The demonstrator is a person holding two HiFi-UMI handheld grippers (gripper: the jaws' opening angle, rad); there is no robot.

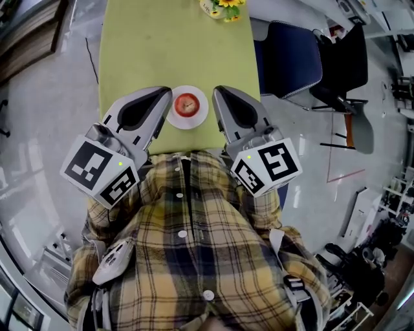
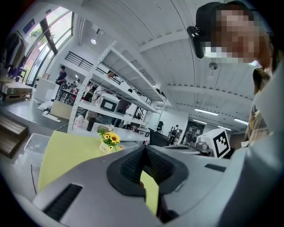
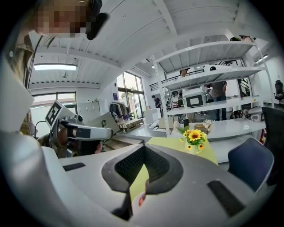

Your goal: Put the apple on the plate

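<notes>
A red apple (image 1: 186, 104) lies on a small white plate (image 1: 198, 117) near the front edge of the yellow-green table (image 1: 162, 45). My left gripper (image 1: 168, 92) is just left of the plate with its jaws together and nothing between them. To the right of the plate, my right gripper (image 1: 217, 90) is also shut and empty. Both are held close to my chest and touch neither plate nor apple. In the left gripper view the closed left gripper (image 2: 144, 149) points along the table. Below the closed right gripper (image 3: 144, 149) a sliver of the apple (image 3: 140, 200) shows.
A small vase of sunflowers (image 1: 224, 8) stands at the table's far end. A dark blue chair (image 1: 292, 59) is at the table's right side. Grey floor surrounds the table. Shelves (image 3: 208, 88) and other people are in the background.
</notes>
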